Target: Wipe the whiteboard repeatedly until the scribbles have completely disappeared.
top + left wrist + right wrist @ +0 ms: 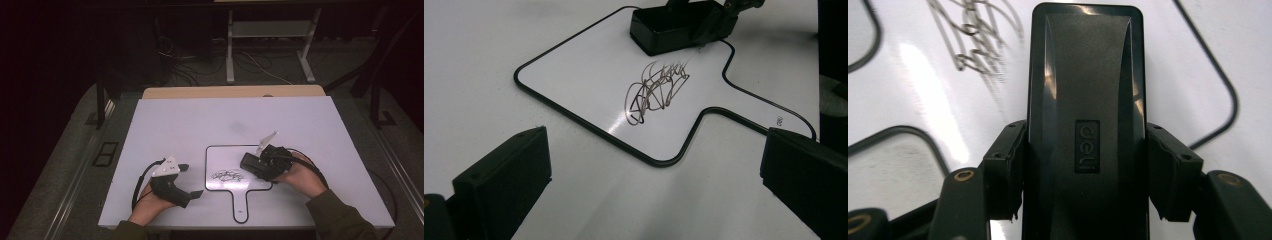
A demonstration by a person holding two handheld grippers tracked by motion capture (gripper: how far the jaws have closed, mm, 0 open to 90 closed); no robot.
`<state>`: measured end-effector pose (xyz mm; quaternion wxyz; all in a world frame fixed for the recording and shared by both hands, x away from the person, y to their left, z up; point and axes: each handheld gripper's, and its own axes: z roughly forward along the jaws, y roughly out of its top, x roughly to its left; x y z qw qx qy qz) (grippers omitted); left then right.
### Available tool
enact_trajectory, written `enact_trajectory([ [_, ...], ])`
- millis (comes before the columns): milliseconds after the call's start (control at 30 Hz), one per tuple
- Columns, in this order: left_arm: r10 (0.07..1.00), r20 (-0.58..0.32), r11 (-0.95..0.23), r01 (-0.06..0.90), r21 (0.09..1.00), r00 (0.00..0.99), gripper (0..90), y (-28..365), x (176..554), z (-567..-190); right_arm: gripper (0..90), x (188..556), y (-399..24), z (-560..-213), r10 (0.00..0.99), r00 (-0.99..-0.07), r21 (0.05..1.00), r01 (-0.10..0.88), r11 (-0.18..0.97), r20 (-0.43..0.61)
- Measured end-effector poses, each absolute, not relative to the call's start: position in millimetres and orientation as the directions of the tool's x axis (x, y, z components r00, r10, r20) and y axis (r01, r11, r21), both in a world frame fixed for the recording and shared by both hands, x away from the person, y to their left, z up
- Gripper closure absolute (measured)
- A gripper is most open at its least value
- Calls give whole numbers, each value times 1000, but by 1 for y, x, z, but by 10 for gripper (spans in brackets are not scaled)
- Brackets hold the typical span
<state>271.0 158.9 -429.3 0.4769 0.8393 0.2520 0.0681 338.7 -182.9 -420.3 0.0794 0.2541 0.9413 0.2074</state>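
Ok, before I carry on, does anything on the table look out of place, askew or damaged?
Nothing stands out. The small whiteboard lies flat on the table, its handle toward the person, with a dark scribble on it. The right gripper holds the black eraser squarely beside the scribble; the left gripper is open, off the board.

Sleeves: olive-green, both forearms.
Left claw (pixel 189 181): black, grey three-cornered plate, black cable.
Right claw (pixel 1086 170): black, brass-coloured screws.

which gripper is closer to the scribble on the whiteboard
Right. The right gripper holds the black eraser on the whiteboard, just right of and beyond the scribble. The left gripper is open, off the board's left edge on the table, farther away.
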Motion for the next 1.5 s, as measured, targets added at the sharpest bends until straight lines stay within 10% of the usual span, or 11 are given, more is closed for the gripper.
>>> enact_trajectory([
  [1500,488,-128,-417,360,835,863,0,158,271,-430,386,327,-175,-420,477,-878,417,417,808,-46],
])
